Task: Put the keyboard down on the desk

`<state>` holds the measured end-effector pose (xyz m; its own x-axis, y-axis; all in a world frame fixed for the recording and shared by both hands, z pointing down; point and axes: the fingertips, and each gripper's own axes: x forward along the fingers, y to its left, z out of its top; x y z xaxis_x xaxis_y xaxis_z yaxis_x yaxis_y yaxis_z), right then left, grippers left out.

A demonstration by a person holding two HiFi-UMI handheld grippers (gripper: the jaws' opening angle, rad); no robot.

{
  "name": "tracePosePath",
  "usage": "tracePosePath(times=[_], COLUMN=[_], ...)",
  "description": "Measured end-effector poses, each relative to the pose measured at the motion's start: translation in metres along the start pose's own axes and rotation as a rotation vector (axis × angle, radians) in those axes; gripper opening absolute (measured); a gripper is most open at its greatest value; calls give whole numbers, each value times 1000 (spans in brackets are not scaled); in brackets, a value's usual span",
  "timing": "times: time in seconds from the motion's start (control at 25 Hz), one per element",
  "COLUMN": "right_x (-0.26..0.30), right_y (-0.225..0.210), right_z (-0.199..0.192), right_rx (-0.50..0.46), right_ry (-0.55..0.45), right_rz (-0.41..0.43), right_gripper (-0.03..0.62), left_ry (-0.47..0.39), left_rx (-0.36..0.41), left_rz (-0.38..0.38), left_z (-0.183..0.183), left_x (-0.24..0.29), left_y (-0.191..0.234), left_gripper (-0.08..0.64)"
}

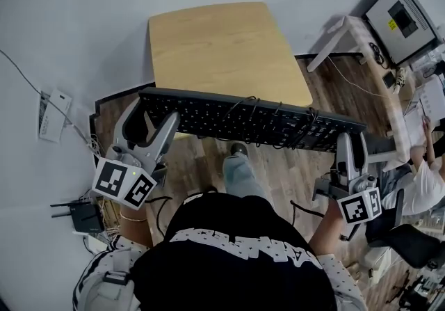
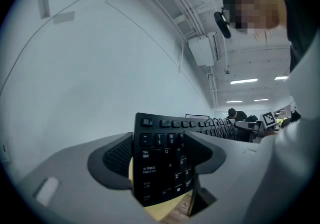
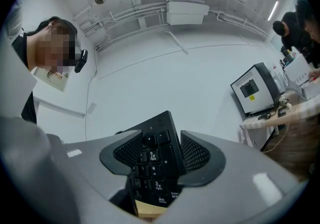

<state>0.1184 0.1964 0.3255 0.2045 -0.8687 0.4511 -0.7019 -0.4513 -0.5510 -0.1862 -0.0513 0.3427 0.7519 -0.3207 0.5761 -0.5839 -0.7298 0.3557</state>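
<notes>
Keyboard (image 1: 243,120) up in the air, carried by its two ends, its long axis running straight across from one gripper to the other. On the left, the left gripper (image 1: 148,122) has its jaws clamped on the Tab and Caps Lock end, which stands right between the pads. Moving along, a cable (image 1: 274,118) is looped round the middle of the body. On the right, the right gripper (image 1: 352,144) pinches the number-pad end the same way. Neither hand is nearer, so it's a shared load. The desk (image 1: 222,45) lies just beyond and below both sets of jaws, so forward and down, kept level, looks like the move.
</notes>
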Motion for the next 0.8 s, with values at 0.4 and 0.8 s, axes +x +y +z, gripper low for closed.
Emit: tracePosePath(times=[0.4, 0.8], right_x=[11, 20], right_y=[-9, -11], right_z=[-6, -5], right_rx=[19, 30], right_ry=[12, 8], right_rz=[41, 85], right_gripper=[248, 247], left_ry=[8, -2], left_rx=[5, 19], left_rz=[44, 81], left_z=[-5, 0], left_x=[-3, -9], left_y=[-1, -3], left_gripper=[298, 299])
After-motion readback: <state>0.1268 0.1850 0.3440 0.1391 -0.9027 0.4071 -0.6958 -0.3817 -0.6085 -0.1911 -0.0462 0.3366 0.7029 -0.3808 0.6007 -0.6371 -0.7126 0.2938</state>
